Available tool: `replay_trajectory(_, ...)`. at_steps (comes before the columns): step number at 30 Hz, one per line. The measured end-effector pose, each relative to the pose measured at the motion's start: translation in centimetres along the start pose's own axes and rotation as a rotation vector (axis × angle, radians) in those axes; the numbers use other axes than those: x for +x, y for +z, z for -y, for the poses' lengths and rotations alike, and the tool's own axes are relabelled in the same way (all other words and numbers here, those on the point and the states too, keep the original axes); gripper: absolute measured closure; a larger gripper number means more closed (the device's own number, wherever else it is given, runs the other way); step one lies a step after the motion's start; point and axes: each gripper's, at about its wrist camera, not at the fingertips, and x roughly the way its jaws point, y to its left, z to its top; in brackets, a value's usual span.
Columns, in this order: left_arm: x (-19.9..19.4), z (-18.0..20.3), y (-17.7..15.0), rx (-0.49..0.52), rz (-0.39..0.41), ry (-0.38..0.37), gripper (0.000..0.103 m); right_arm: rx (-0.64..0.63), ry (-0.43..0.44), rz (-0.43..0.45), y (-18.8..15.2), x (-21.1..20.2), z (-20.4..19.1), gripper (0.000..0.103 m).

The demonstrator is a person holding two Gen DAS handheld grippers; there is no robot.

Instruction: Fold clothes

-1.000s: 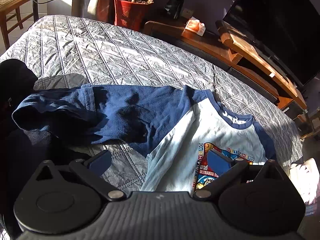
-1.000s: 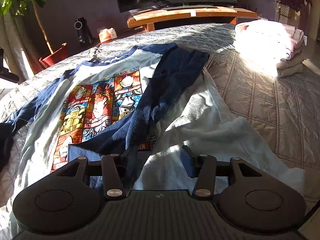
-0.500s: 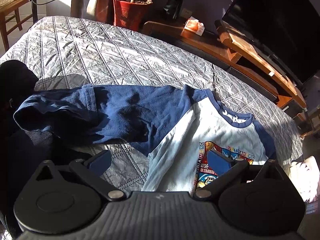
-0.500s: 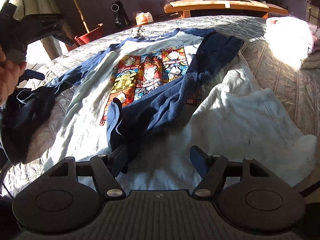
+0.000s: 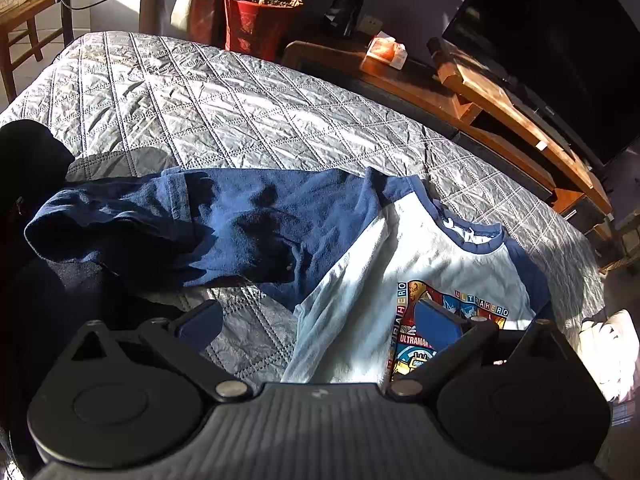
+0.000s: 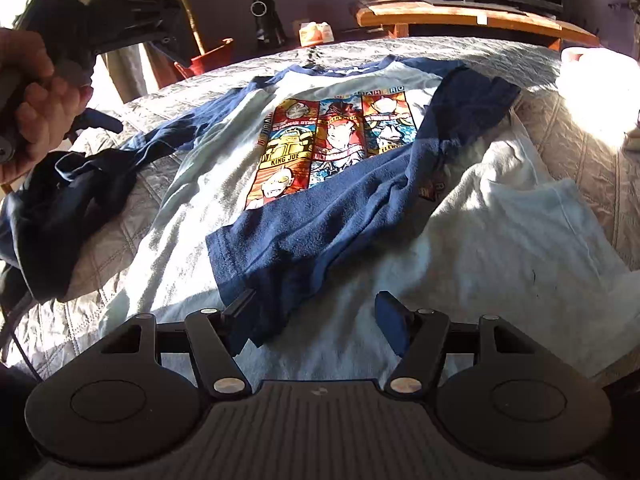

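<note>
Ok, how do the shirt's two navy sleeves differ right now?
The right sleeve is folded in across the light body of the shirt, partly covering the comic print; the left sleeve stretches out sideways onto the quilt.

The right sleeve's cuff lies flat just ahead of the open right tongs; the left sleeve's end is bunched up against a pile of dark clothes.

Both are long and navy.

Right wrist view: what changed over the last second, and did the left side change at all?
The right gripper opened wider and let go of the navy sleeve, which now lies folded across the shirt; the view swung to take in the person's left hand. The left gripper stayed open and still, the other sleeve unmoved.
</note>
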Motion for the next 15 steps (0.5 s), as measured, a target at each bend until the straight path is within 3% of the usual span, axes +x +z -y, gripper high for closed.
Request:
replay_trajectory(3,0.1,0.1,-0.1,0.004,-0.002,0.001,0.001,0.172,0.094,-0.019,0.1,0.1,1.0,0.034)
replay_trajectory(6,0.3,0.2,-0.2,0.007,-0.007,0.003,0.001,0.178,0.138,-0.033,0.3,0.2,-0.3,0.039)
replay_trajectory(9,0.3,0.2,-0.2,0.01,-0.008,0.002,0.001,0.269,0.147,-0.042,-0.5,0.8,0.0,0.04)
replay_trajectory(11,0.3,0.3,-0.2,0.012,-0.008,0.0,0.001,0.242,0.138,-0.028,-0.8,0.9,-0.5,0.041)
replay_trajectory(13,0.3,0.3,-0.2,0.015,-0.008,0.0,0.001,0.232,0.136,-0.018,-0.9,1.1,-0.6,0.053)
replay_trajectory(14,0.3,0.4,-0.2,0.016,-0.008,0.0,0.001,0.228,0.123,-0.014,-1.0,1.3,-0.6,0.069)
replay_trajectory(15,0.3,0.4,-0.2,0.016,-0.009,0.0,0.001,0.223,0.111,-0.01,-1.1,1.5,-0.6,0.091)
